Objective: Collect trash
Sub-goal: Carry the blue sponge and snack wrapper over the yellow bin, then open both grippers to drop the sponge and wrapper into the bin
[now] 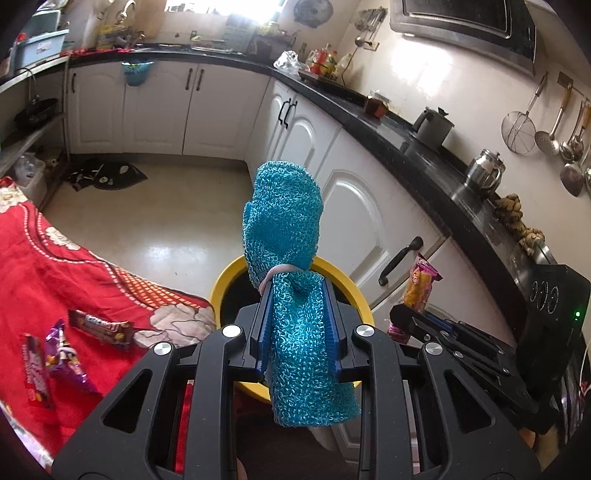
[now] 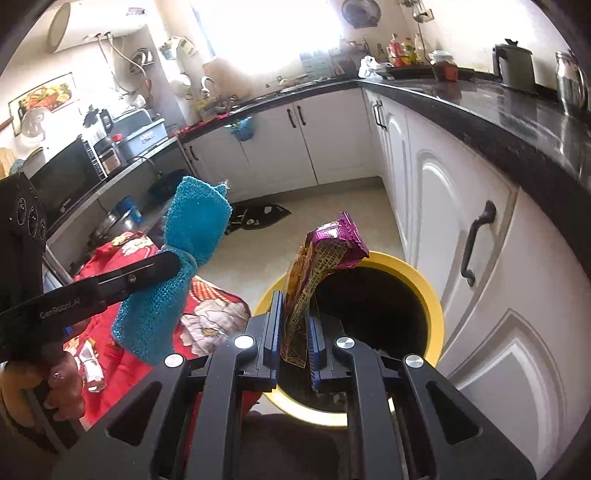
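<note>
The left tongs (image 1: pixel 298 325) are clamped, fingers pointing toward twelve o'clock. The right tongs (image 2: pixel 295 332) are likewise clamped. A bare hand (image 2: pixel 40 384) grips the left handle.

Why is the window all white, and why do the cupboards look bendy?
Right wrist view: sunlight overexposes the window to plain white, and glare shines on the black counter. Left wrist view: the fisheye lens curves the white cupboards, and the window is washed out too.
</note>
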Motion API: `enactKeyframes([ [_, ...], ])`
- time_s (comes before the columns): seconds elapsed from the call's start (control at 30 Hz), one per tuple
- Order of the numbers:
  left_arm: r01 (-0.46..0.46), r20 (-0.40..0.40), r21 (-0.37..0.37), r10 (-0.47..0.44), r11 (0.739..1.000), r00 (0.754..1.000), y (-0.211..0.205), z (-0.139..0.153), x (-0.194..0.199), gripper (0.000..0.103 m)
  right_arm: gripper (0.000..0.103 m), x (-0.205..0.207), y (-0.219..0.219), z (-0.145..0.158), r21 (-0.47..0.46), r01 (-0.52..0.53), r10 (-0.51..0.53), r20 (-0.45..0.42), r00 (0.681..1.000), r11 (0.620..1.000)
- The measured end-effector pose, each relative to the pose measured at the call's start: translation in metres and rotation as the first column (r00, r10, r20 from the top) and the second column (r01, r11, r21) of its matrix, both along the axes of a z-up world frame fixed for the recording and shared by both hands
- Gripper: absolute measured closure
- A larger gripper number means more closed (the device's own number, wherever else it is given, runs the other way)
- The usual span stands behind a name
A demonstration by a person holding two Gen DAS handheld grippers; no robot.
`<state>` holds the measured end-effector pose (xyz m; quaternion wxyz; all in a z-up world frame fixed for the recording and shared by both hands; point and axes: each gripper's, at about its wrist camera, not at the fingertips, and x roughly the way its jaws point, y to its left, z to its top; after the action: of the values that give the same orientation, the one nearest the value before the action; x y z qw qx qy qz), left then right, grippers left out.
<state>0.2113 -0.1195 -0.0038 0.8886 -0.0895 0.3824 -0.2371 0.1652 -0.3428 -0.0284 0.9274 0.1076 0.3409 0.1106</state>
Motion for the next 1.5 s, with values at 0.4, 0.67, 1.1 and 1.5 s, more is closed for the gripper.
enactKeyframes([
  [0.4, 0.026, -0.049, 0.036, -0.024, 0.999, 0.999, -0.025, -0.028, 0.021, 0.085, 0.091, 0.014, -0.013, -0.037, -0.011, 0.039, -0.04, -0.086, 0.995, 0.999],
  [0.67, 0.027, -0.085, 0.053, -0.023, 0.998, 0.996, -0.031, -0.046, 0.034, 0.084, 0.091, 0.022, -0.014, -0.062, -0.026, 0.047, -0.05, -0.138, 0.989, 0.999],
  [1.1, 0.017, -0.137, 0.045, -0.011, 0.999, 0.991, -0.034, -0.068, 0.05, 0.075, 0.087, 0.034, -0.011, -0.086, -0.048, 0.057, -0.064, -0.176, 0.982, 0.997],
  [1.5, -0.056, -0.106, 0.048, 0.061, 0.997, 0.993, -0.012, -0.057, 0.047, 0.022, 0.044, 0.03, -0.019, -0.079, -0.057, 0.111, -0.118, -0.146, 0.982, 0.992],
])
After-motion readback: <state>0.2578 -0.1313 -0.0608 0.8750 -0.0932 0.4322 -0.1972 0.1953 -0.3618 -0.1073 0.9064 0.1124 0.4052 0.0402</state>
